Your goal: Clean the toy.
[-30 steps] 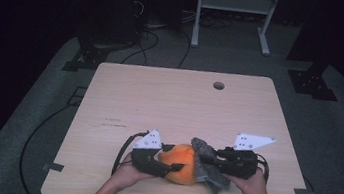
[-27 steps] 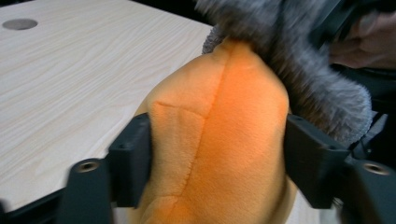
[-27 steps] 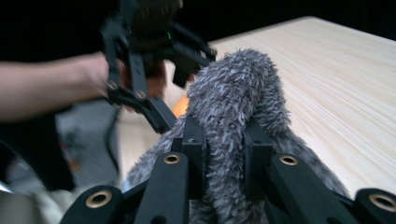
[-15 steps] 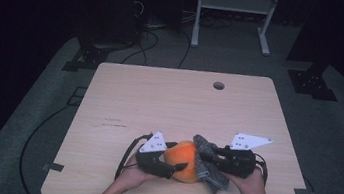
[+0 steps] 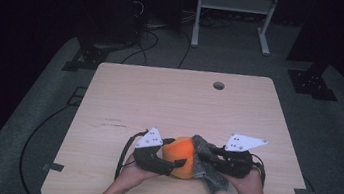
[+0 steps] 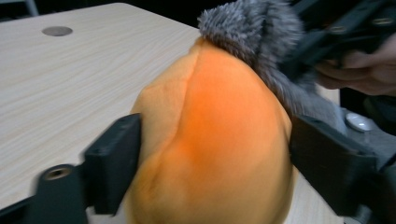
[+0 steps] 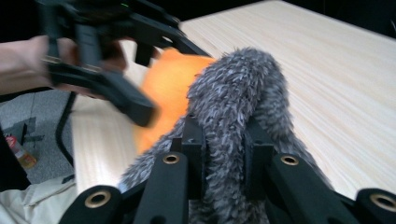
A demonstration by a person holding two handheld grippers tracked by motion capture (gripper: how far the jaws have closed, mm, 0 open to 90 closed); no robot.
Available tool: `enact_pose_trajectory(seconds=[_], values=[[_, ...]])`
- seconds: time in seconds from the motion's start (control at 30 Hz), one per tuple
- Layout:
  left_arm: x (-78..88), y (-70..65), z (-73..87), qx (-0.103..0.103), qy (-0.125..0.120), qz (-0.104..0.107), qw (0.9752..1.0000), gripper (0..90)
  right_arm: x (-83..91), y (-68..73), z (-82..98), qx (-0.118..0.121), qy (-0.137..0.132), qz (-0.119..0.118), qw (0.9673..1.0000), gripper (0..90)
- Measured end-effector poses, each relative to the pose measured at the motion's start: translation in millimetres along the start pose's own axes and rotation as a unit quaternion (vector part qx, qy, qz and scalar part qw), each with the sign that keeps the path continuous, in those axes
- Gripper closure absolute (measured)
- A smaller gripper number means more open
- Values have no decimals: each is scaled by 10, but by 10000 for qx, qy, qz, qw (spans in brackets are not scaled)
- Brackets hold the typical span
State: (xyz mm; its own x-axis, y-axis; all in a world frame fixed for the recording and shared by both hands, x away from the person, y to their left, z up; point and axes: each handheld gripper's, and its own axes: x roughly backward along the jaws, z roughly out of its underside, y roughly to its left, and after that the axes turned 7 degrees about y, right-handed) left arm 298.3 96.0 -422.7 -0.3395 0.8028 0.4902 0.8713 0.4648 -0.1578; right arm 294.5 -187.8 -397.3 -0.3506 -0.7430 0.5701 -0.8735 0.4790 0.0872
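Hands come in at the near table edge, one gripper each. Left gripper sits near-left of centre, jaws straddling the orange plush; jaws have just been opening, and in the left gripper view they stand on either side of the orange body, close against it, but whether the pads press can't be told. Right gripper comes from the right, jaws clamped on the grey furry part; right gripper view shows the two pads pinching a fold of grey fur between them, tight. Plush lies on the wooden table near the front edge, slightly right of centre, orange side left, grey fur draped over its right side and hanging toward the near edge. Grey and orange parts touch; looks like one toy. White three-cornered plates top both grippers, cable loops off the left one. Farther out: bare tabletop, round grommet hole near the far edge right of centre. Beyond the table: grey floor mat, cables, a white stand base, dark background.
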Motion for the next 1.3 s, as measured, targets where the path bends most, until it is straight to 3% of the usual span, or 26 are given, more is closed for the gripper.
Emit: enact_pose_trajectory(seconds=[0.07,0.13,0.2,0.3,0.37,0.47,0.53,0.6,0.67,0.73,0.77,0.87,0.93,0.97,1.07,1.13,1.2,1.3], values=[[-11,66,29,232,-77,265,9993,151,13,-98,52,-223,-23,10,9997,743],[-31,91,51,226,-60,270,9994,151,22,-133,67,-323,-35,7,9995,742],[-53,82,68,211,-14,148,9997,174,13,-83,41,-209,-59,21,9998,744],[-79,11,59,73,-31,-8,10000,291,-11,61,-54,106,-163,-221,9996,745],[-57,0,50,-50,15,-5,10000,298,-30,106,-90,238,-93,-85,9996,745],[-21,50,74,45,-29,190,9998,251,7,-31,-23,-47,-111,23,9999,746],[-39,52,74,115,-55,176,9998,209,37,-129,32,-301,-63,114,9995,750],[-78,-4,57,-54,13,55,10000,243,36,-98,25,-285,-100,-14,9995,751],[-98,-100,47,-455,87,-17,9989,294,36,38,-49,30,-181,-202,9996,750],[-93,-153,43,-618,167,-48,9979,304,50,64,-91,169,-162,-119,9997,748],[-81,-151,48,-627,169,-17,9979,303,65,29,-86,86,-192,-88,9997,748],[-57,-91,53,-494,88,84,9987,226,96,-139,5,-272,-198,35,9994,745],[-85,-52,44,-228,163,-13,9996,191,95,-196,71,-378,-88,196,9991,749],[-115,-39,50,-92,228,40,9997,191,97,-204,86,-442,-90,160,9989,750],[-140,-85,70,-237,175,-47,9996,267,98,-101,35,-226,-191,-99,9995,752],[-131,-123,57,-378,167,-202,9989,336,78,20,-26,78,-239,-278,9993,749],[-90,-102,53,-316,111,-187,9993,368,71,47,-54,180,-222,-128,9995,749],[-47,-5,71,101,-56,-58,9999,378,95,-100,7,-140,-153,238,9995,751]])
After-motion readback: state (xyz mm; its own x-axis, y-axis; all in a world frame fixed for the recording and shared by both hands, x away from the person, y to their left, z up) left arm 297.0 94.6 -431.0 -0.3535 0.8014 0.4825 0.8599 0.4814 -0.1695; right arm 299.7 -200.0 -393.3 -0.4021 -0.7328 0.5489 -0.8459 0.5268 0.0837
